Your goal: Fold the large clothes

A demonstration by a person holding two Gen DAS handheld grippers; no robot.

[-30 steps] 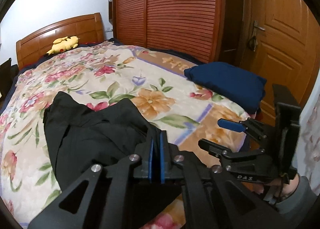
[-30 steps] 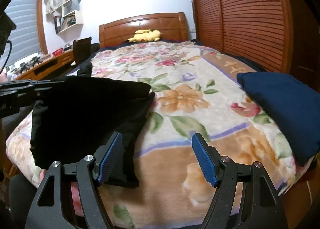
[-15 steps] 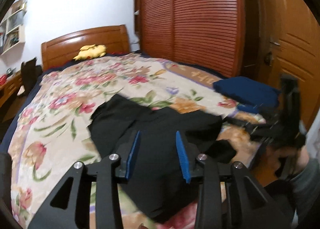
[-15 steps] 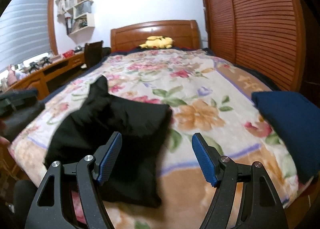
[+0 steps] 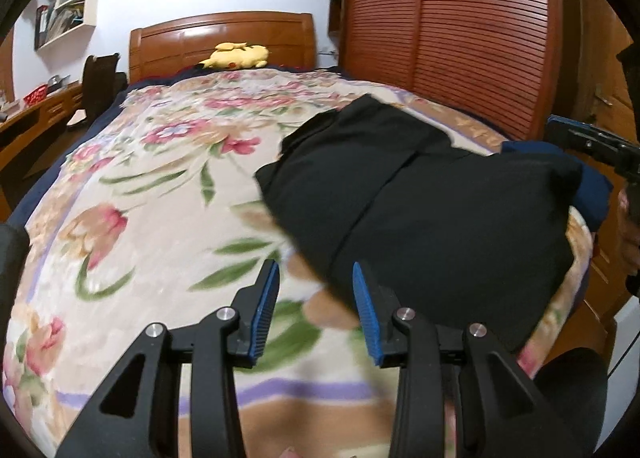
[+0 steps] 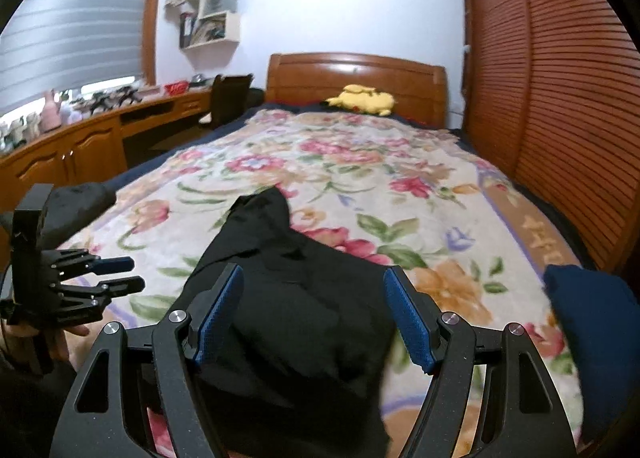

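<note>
A floral blanket (image 6: 360, 178) covers the bed, bounded by a wooden headboard (image 6: 356, 78), a louvred wardrobe (image 6: 560, 98) and a desk (image 6: 80, 142). The black garment (image 6: 304, 310) lies bunched at the near edge, beside a folded navy item (image 6: 592, 322). The left gripper (image 5: 314, 312) is parted and empty just left of the garment; the right gripper (image 6: 314, 318) is spread wide over it, gripping nothing.

Matt black cloth garment (image 5: 432, 202), soft, creased, centre-right of left view. Fleecy floral blanket (image 6: 360, 178) w/ plush nap fills mid-frame. Glossy varnished wooden headboard (image 6: 356, 74) at top centre; slatted reddish wood wardrobe doors (image 6: 560, 98) on right, semi-gloss. Left gripper (image 5: 314, 308): matt black plastic, ribbed blue pads (image 5: 266, 310), shiny metal screws. Navy cloth cushion (image 6: 592, 318) lower right, matt
</note>
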